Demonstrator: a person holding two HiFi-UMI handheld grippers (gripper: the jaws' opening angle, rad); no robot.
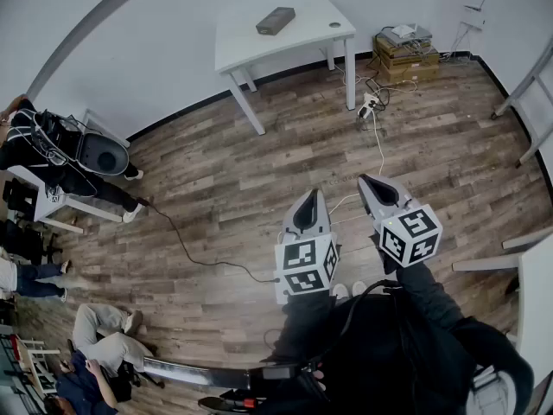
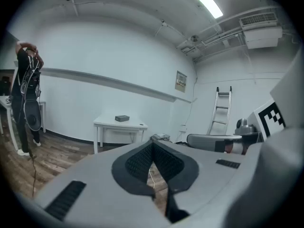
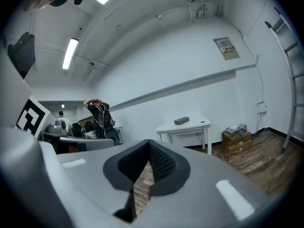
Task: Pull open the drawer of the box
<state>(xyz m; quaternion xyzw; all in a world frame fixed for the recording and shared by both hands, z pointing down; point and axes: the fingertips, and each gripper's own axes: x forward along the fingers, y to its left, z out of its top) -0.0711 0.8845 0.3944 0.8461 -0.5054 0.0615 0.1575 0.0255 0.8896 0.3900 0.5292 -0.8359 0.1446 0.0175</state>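
A small dark box [image 1: 275, 20] lies on a white table [image 1: 311, 26] by the far wall; no drawer detail shows at this distance. My left gripper [image 1: 308, 195] and right gripper [image 1: 367, 180] are held side by side over the wooden floor, well short of the table. In the left gripper view the box [image 2: 122, 118] sits on the table [image 2: 121, 125] far beyond the left gripper [image 2: 152, 144], whose pads meet at the tip on nothing. The right gripper view shows the box [image 3: 181, 120] far ahead of the right gripper [image 3: 149, 143], also shut and empty.
Stacked cardboard boxes [image 1: 404, 52] stand right of the table, with a power strip [image 1: 367, 108] and cables on the floor. A black cable [image 1: 199, 253] runs across the boards. A person [image 1: 52, 154] stands at left; others sit at lower left. A ladder [image 2: 221, 110] leans at right.
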